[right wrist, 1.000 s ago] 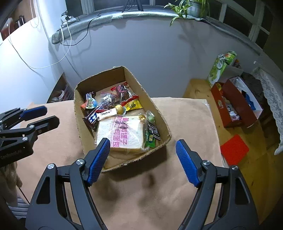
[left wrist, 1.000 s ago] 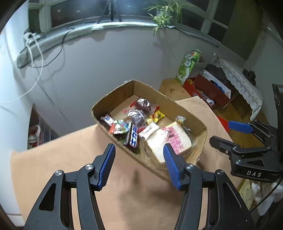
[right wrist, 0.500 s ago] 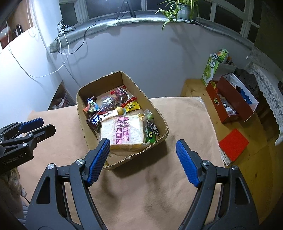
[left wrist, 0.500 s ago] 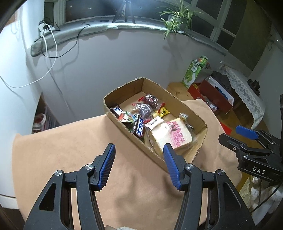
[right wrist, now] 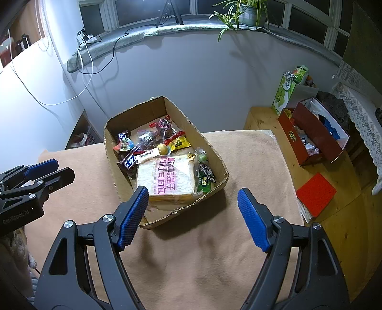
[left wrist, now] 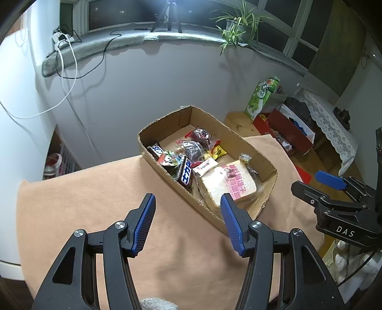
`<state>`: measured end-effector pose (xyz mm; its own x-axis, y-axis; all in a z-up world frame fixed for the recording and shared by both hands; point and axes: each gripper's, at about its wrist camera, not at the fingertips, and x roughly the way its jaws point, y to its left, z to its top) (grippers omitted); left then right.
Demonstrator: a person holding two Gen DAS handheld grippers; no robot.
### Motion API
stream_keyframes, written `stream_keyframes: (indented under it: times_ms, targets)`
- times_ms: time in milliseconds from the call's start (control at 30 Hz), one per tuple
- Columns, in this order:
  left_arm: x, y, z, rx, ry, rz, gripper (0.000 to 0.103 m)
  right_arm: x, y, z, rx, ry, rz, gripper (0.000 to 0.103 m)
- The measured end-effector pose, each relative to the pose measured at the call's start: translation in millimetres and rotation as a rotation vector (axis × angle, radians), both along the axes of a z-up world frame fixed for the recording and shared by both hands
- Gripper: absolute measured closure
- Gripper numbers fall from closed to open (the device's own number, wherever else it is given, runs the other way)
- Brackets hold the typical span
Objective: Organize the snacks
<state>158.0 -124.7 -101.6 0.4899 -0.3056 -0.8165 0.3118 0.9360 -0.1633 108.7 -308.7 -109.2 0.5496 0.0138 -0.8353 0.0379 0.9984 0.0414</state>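
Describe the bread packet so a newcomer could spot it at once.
Find the open cardboard box on the tan-covered table. At its near end lies the bread packet: the largest, flattest item, pale slices under pink printed lettering.

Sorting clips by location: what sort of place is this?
Likely a lived-in room at home: a windowsill with a potted plant, a lace-covered side table, and a snack box on a cloth-covered table.

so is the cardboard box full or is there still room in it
Partly full. Snacks crowd the near half of the cardboard box, with the bread pack at the front; bare cardboard floor shows at the far end.
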Motion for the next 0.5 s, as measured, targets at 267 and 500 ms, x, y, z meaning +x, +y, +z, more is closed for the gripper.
stream_keyframes:
  times_ms: [267,500]
  targets:
    - [-1.7,-0.3,1.2,-0.005,0.000,0.001,0.047,-1.3,1.7,0.5,0.003,-0.001,-0.001,0.023]
    - [-2.7,-1.1,2.2,-0.008,0.004,-0.001,0.047,-1.5,1.5,0.6,0.003,-0.002,0.000,0.023]
